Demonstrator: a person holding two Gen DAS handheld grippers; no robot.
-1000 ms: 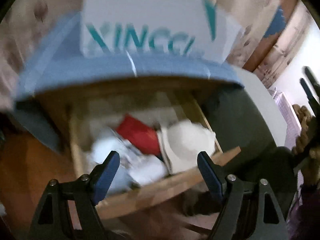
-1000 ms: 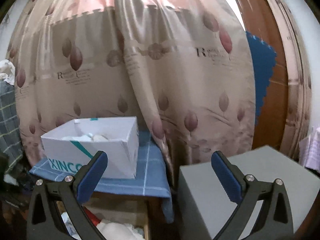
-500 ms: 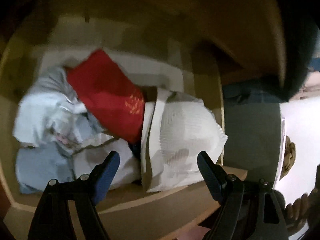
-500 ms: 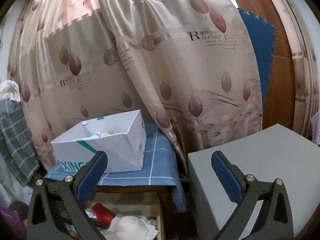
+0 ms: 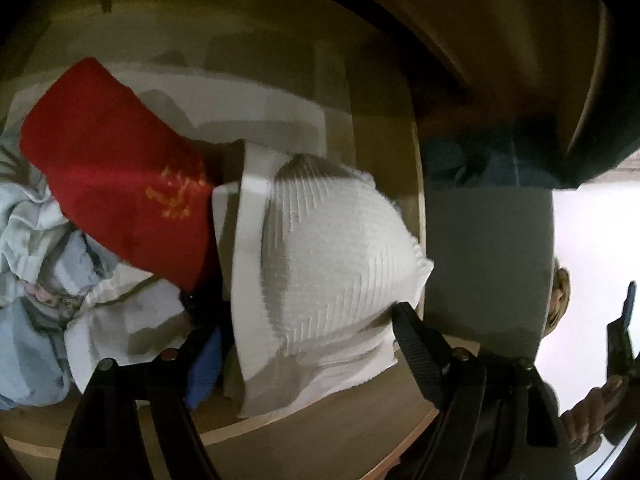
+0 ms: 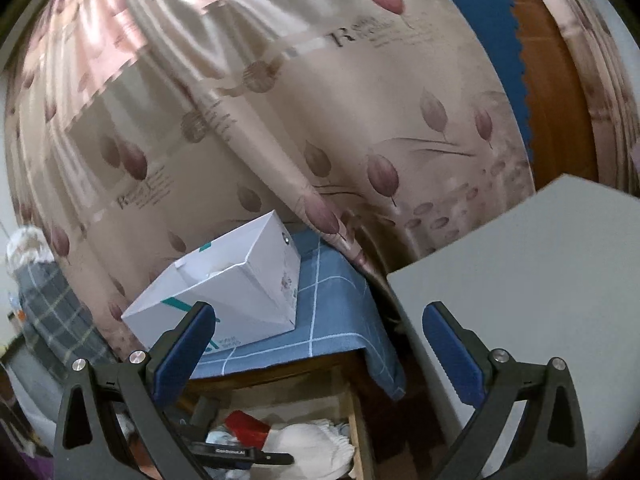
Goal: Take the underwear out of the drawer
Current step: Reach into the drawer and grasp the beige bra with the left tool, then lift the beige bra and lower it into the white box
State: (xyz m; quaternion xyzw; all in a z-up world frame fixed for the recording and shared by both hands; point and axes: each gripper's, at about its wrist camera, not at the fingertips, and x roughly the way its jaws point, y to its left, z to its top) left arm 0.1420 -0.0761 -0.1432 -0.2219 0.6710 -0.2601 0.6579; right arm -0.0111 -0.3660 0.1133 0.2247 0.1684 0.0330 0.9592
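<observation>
A white ribbed pair of underwear [image 5: 332, 264] lies at the right side of the open wooden drawer [image 5: 320, 432], against a red folded garment [image 5: 120, 184]. My left gripper [image 5: 306, 324] reaches down into the drawer. Its jaws are closing with the white underwear between them, one finger at the waistband and the other at the right edge. I cannot tell that the pads press on it. My right gripper [image 6: 318, 312] hangs open and holds nothing, above the drawer [image 6: 356, 420], where the white underwear [image 6: 312, 444] and the left gripper's black body [image 6: 240, 454] show.
Pale blue and white clothes [image 5: 36, 240] fill the drawer's left side. On the blue checked cloth [image 6: 340, 308] over the cabinet stands a white box [image 6: 240, 292]. A grey cabinet [image 6: 540, 280] stands to the right, a leaf-patterned curtain [image 6: 280, 120] behind.
The left gripper dropped from above the cabinet top into the drawer, straddling the white underwear, and its jaws narrowed. The right gripper rolled, tilting its view.
</observation>
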